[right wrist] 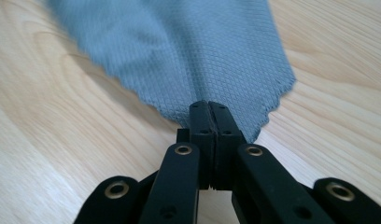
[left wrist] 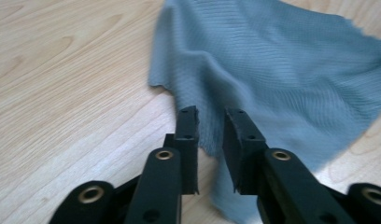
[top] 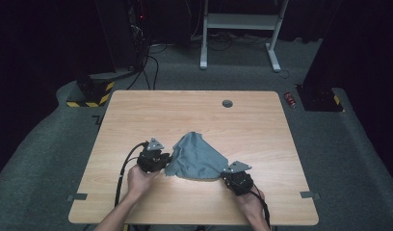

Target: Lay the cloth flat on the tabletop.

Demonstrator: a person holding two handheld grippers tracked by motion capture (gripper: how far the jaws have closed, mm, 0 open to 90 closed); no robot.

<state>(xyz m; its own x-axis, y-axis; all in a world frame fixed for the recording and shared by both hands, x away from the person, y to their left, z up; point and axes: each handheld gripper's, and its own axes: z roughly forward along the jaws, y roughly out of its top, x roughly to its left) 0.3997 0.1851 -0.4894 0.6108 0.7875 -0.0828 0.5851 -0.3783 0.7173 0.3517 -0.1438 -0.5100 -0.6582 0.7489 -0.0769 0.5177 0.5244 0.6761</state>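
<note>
One grey waffle-knit cloth, right claw pinching its corner, left claw apparently parted astride an edge

Left fingers apart, right fingers together

We see a light wooden rectangular desk with a round grey cable port, standing on grey carpet floor. Beyond it stand a white metal frame, black cables and yellow-black striped bases; the room behind is dark.
</note>
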